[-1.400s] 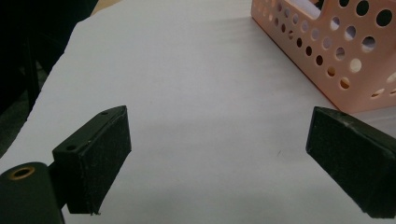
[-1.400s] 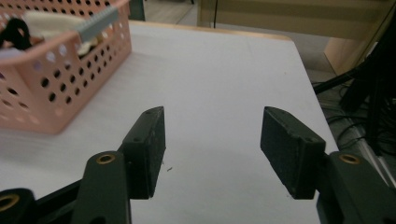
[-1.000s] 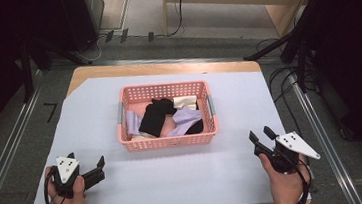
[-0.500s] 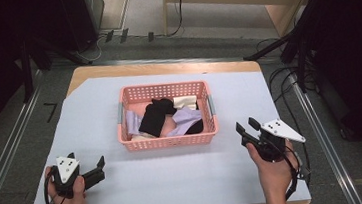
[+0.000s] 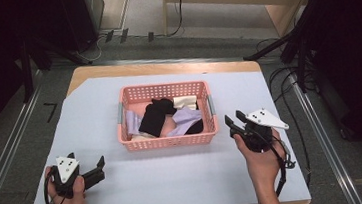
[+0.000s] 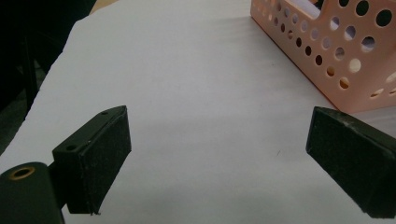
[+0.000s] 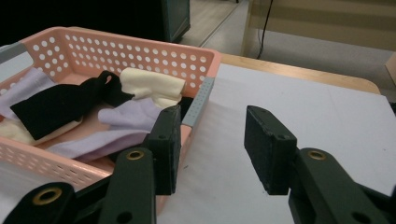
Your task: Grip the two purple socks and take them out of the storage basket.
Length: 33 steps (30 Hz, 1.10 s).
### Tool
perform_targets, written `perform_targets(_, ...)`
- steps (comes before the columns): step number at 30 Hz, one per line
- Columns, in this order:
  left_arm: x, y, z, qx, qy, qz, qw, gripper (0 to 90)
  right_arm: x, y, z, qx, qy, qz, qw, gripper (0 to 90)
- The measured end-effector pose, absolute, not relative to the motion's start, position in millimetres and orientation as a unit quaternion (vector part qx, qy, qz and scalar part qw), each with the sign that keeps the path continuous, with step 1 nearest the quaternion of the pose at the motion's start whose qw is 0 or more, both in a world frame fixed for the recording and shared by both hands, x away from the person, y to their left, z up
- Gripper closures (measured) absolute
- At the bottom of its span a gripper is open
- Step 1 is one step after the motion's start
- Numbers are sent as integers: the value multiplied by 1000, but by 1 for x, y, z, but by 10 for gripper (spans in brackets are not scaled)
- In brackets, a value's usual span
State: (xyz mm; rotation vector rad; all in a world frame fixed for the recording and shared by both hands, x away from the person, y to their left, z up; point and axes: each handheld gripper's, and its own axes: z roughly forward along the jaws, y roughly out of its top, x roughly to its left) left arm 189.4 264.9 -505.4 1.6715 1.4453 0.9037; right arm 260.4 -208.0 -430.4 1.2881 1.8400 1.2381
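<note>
The pink basket [image 5: 168,142] of socks sits mid-table, slightly toward the far edge. The right hand-held gripper [image 5: 234,122] hangs just off the basket's right end wall, its jaws part-spread with nothing between them, having just been closing. The left hand-held gripper [image 5: 100,163] rests near the table's near-left corner, jaws spread wide and empty. This looks like the approach: the right one must next clear the rim and drop onto a sock, likely the lavender sock [image 7: 128,116] nearest it.

Left gripper [image 5: 98,166] low, jaws wide apart, empty. Right gripper [image 5: 235,121] raised in hand [image 5: 260,162], jaws just been closing, still parted, empty.
</note>
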Motion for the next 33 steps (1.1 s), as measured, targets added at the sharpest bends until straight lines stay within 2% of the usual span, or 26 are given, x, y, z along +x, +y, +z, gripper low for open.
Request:
perform_targets(15, 189, 265, -505, 652, 563, 352, 367, 75, 285, -177, -427, 482, 715, 438, 256, 597)
perform_targets(22, 189, 265, -505, 653, 562, 352, 366, 75, 294, -161, -430, 486, 725, 431, 229, 638)
perform_targets(33, 190, 265, -506, 652, 562, 352, 368, 75, 307, -134, -440, 492, 745, 404, 197, 641)
